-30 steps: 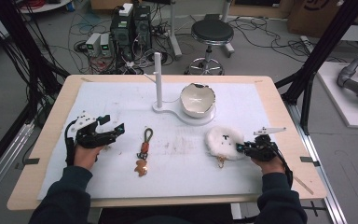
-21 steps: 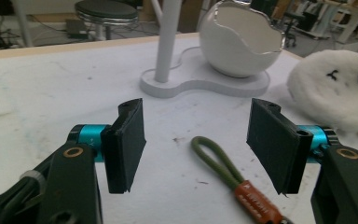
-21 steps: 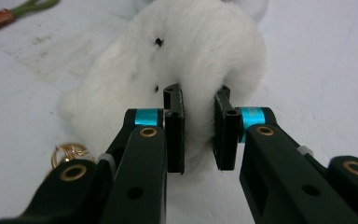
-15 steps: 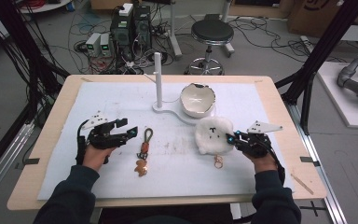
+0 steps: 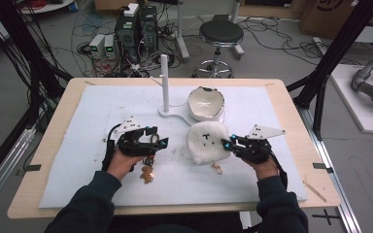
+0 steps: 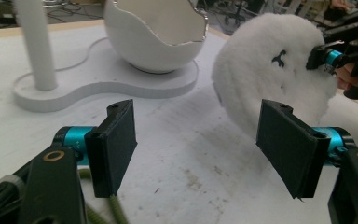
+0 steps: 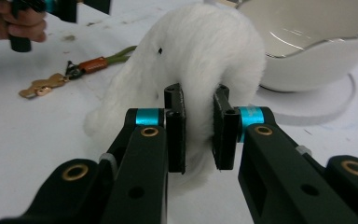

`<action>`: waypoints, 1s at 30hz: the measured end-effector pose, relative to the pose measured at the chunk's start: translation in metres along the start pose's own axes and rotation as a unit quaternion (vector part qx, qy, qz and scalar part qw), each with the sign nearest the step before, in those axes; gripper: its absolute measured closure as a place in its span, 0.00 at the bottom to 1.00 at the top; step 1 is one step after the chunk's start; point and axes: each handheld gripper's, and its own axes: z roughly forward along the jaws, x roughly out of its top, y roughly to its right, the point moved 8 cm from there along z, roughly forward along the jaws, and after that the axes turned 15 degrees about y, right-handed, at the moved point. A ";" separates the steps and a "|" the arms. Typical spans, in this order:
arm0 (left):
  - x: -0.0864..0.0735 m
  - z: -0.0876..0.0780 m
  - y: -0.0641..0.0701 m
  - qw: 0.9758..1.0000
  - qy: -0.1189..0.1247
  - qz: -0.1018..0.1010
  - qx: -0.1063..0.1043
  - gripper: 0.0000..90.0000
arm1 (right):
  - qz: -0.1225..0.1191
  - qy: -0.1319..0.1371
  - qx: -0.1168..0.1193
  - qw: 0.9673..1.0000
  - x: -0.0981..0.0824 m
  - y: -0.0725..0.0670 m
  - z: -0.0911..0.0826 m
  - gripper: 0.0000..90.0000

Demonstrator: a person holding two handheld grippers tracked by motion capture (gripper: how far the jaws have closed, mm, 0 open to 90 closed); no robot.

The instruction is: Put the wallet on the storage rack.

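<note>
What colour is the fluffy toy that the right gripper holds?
White, with small black marks; the fluffy toy shows best in the right gripper view.

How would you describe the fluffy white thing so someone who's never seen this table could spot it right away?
Start at the white stand with its upright post and the cracked-egg bowl at the middle of the table. Just in front of the bowl sits the plush, pinched at its edge by the right claw. It is the one furry, soft thing there, with a small black mark on it.

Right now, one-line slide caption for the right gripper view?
Right gripper shut on white plush, eggshell bowl behind it, keychain at left.
</note>
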 end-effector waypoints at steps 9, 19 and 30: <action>-0.009 0.020 0.019 0.999 -0.022 -0.006 -0.045 0.35 | -0.025 -0.004 0.034 0.999 0.003 -0.020 0.019 0.88; -0.017 0.019 0.022 0.997 -0.056 0.019 -0.051 0.76 | -0.049 -0.008 0.062 0.997 0.005 -0.032 0.027 0.88; -0.003 0.013 0.029 0.996 -0.005 0.060 -0.069 0.92 | -0.005 -0.013 0.027 1.000 -0.003 -0.018 0.026 0.65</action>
